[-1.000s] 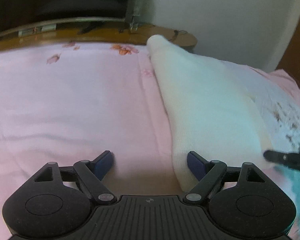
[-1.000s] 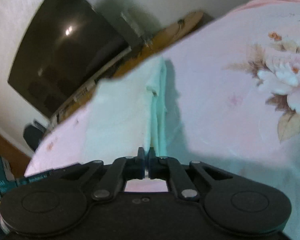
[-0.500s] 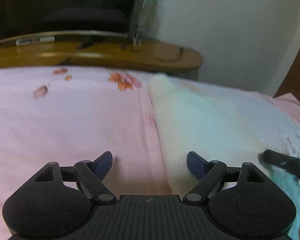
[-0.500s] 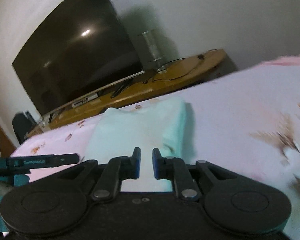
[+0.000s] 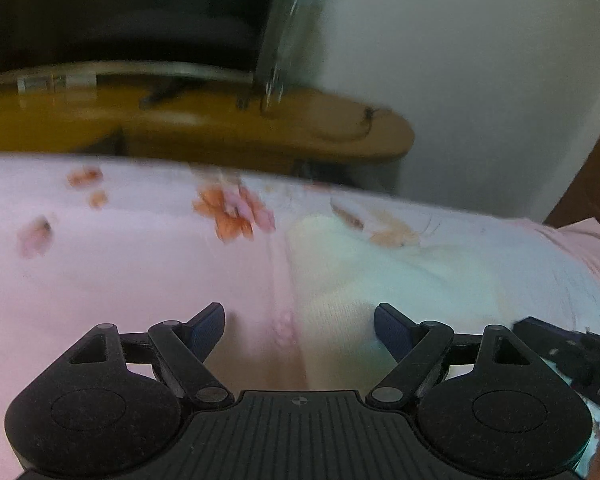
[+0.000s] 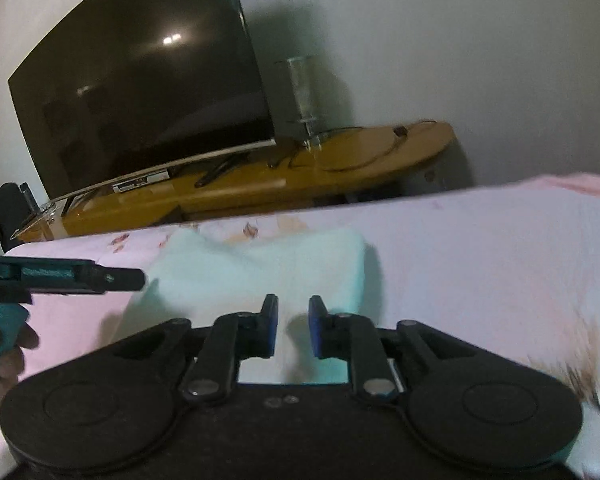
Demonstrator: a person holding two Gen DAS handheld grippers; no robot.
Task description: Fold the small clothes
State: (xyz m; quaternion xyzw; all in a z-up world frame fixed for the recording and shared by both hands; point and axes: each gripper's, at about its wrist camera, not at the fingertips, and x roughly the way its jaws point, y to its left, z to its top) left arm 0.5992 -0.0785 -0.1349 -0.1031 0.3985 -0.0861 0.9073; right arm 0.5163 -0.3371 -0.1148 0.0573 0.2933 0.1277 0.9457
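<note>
A small white garment lies folded on the pink floral bedsheet. It also shows in the left wrist view, ahead and right of centre. My left gripper is open and empty, its right finger over the garment's near edge. My right gripper is partly open and empty, just in front of the garment's near edge. The left gripper's tip shows at the garment's left side in the right wrist view. The right gripper's tip shows at the right in the left wrist view.
A wooden TV stand with a large dark television stands beyond the bed's far edge. A clear glass stand and cables lie on it. A white wall is behind.
My right gripper has opened and let go of the garment, which now lies flat. Both grippers have drawn back and tilted up, so more of the TV stand shows.
</note>
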